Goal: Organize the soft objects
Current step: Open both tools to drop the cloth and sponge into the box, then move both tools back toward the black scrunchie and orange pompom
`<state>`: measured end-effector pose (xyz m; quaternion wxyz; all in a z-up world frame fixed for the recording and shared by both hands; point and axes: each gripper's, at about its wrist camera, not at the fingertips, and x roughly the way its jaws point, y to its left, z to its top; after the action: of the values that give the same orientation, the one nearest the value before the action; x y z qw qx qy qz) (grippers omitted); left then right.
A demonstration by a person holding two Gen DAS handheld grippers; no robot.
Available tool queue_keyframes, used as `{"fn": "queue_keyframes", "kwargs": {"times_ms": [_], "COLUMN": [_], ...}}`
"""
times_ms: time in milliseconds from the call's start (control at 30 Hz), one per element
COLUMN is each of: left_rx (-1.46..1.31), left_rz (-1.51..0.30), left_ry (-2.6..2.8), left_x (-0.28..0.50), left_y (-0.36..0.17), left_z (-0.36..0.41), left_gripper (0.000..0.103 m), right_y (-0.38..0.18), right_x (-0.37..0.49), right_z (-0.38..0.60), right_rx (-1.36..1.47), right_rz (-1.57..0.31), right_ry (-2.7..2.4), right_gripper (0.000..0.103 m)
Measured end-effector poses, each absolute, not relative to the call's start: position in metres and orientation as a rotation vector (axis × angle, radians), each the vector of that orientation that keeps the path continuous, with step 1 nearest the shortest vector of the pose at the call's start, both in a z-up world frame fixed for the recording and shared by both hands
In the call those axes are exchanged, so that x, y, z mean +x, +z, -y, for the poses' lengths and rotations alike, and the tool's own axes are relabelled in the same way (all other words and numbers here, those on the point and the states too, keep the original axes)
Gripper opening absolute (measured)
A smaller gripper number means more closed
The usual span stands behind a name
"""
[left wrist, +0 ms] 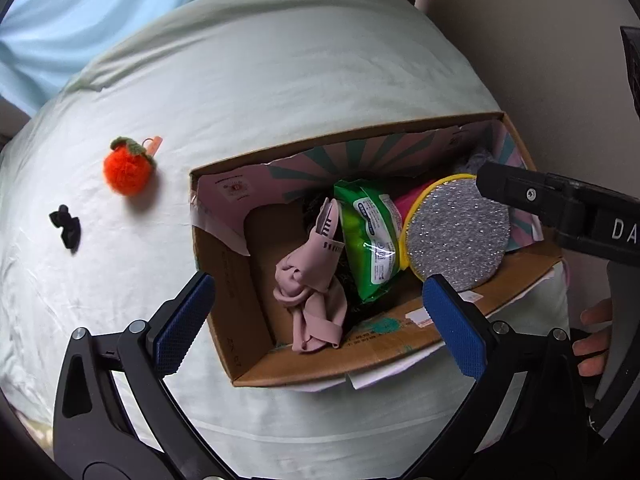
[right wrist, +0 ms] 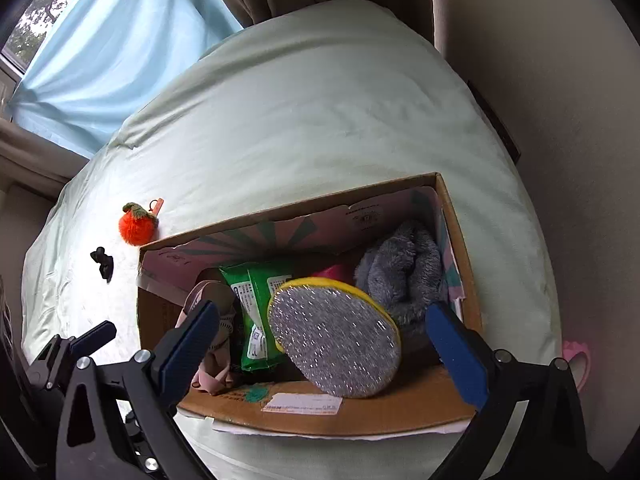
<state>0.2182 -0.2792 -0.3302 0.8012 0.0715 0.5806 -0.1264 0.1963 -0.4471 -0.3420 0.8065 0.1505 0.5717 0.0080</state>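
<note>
Two soft things lie outside the cardboard box (left wrist: 240, 264) on the bedsheet (left wrist: 280, 80): an orange pom-pom (left wrist: 128, 170) and a black bow (left wrist: 66, 226). My left gripper (left wrist: 320, 320) and right gripper (right wrist: 328, 344) both gape, empty, above the box. Reaching left, I risk snagging its wall and tipping the leaning scrub pad (right wrist: 336, 340). Wipes pack (left wrist: 370, 236) print is unreadable; only "DA" shows.
</note>
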Motion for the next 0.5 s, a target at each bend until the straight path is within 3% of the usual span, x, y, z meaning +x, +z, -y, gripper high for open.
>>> {"fn": "queue_keyframes", "kwargs": {"times_ms": [500], "left_rx": [0.089], "left_rz": [-1.1], "left_ry": [-0.257], "left_x": [0.183], "left_y": [-0.234], "left_z": [0.221], "left_gripper": [0.103], "right_y": [-0.246], "right_x": [0.15], "right_z": [0.413], "right_rx": [0.219], "right_rz": [-1.083], "right_ry": [0.005], "right_gripper": [0.103]}}
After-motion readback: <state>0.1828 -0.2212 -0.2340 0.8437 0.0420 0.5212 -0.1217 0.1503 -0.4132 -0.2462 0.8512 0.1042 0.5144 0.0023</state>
